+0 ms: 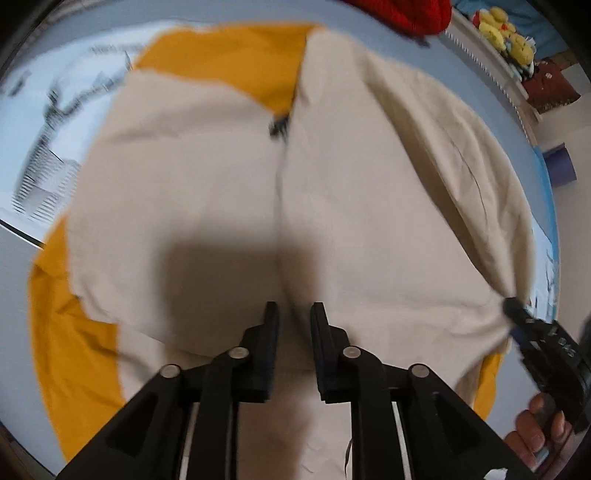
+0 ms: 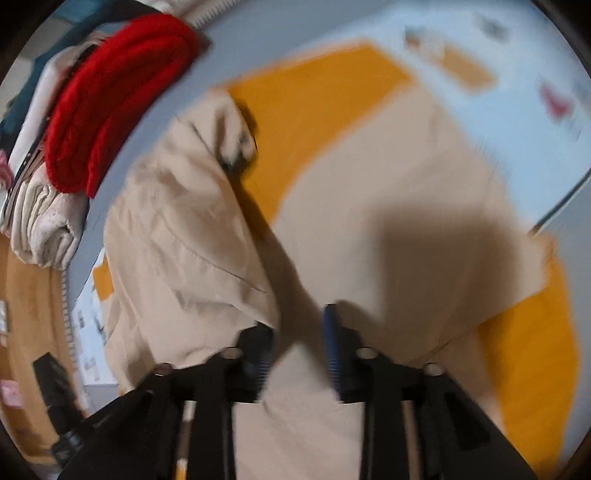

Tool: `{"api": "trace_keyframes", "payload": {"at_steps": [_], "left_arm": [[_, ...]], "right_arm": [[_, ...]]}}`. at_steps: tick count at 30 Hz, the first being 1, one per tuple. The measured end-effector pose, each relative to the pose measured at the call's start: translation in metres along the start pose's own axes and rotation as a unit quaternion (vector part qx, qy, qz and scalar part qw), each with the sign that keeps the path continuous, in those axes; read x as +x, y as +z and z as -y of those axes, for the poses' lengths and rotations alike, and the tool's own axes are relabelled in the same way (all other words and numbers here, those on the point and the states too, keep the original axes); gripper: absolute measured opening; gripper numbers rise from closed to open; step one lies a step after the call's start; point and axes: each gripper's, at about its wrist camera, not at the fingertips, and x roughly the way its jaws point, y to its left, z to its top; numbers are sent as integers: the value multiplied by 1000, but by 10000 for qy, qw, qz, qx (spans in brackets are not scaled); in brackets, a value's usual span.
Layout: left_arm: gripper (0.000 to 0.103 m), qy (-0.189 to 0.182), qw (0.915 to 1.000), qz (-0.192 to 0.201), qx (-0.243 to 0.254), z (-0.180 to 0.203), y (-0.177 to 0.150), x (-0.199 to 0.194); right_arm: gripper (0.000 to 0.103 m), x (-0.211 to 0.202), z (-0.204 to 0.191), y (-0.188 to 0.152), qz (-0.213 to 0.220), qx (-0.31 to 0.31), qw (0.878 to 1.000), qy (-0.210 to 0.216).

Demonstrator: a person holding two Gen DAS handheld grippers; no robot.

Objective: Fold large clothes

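Beige trousers (image 1: 229, 192) lie spread on an orange cloth (image 1: 236, 59) on a pale blue surface. My left gripper (image 1: 294, 314) hovers open above the trousers' middle seam, holding nothing. My right gripper shows at the right edge of the left wrist view (image 1: 511, 306), pinching a gathered edge of the beige fabric. In the right wrist view the right gripper (image 2: 299, 325) has its fingers apart, with a raised fold of the trousers (image 2: 192, 221) draped over the left finger; the image is blurred.
A red knitted garment (image 2: 110, 99) lies on folded white and striped clothes (image 2: 44, 221) at the far left. Yellow plush toys (image 1: 506, 33) sit on a shelf. A purple rolled mat (image 1: 561, 166) lies beyond the surface's edge.
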Motion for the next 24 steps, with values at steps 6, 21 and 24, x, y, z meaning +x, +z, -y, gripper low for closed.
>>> {"api": "trace_keyframes", "payload": {"at_steps": [6,21,24], "left_arm": [[22,-357,9937,710,791,38,-12,-25],[23,175,9878,-437,1482,73,-26,48],[28,168,9880,-611,1406,82,-30,59]], "right_arm": [[36,-33,-35,3,968,-671,9930,72],[38,4,-2,5,87,2,10000,-16],[38,34,40,-5,-633,977,9931,-138]]}}
